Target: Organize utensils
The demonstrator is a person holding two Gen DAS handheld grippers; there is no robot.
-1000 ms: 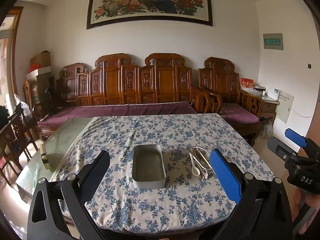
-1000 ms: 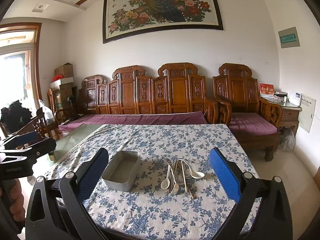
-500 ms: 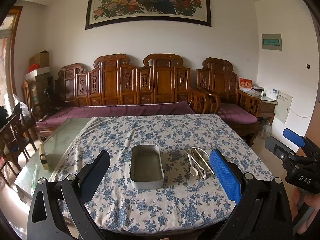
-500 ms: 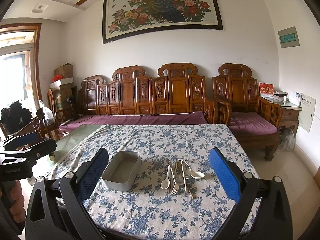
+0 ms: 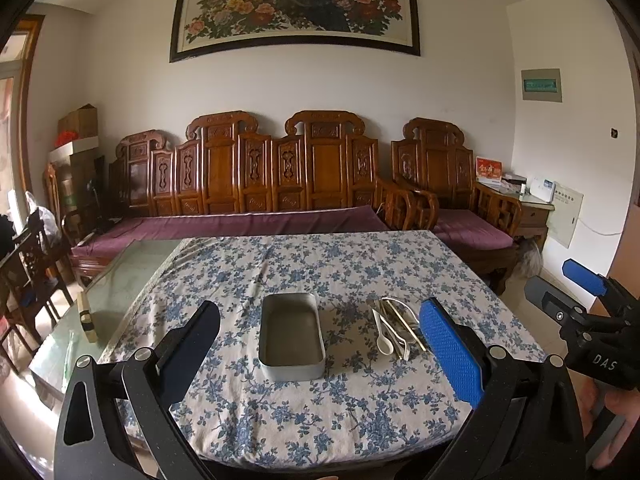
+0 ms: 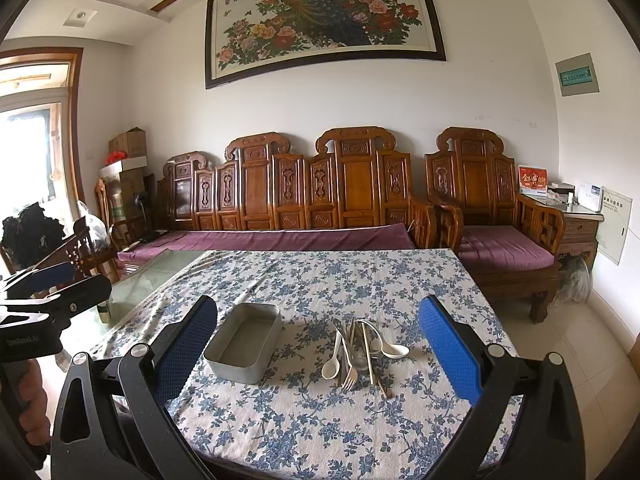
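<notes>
Little has changed from a second ago: your left gripper (image 5: 320, 336) and right gripper (image 6: 318, 332) still hover with fingers wide apart, holding nothing, above the floral tablecloth (image 6: 360, 280), where the metal tin (image 6: 244, 342) sits mid-frame beside the utensil pile (image 6: 360, 350).

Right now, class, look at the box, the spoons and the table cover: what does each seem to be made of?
Box: probably metal, dull grey matte finish, thin rolled rim. Spoons: glossy white with soft highlights, likely ceramic, perhaps plastic. Table cover: woven cloth, white with blue flower print; it wrinkles and drapes over the edge.
</notes>
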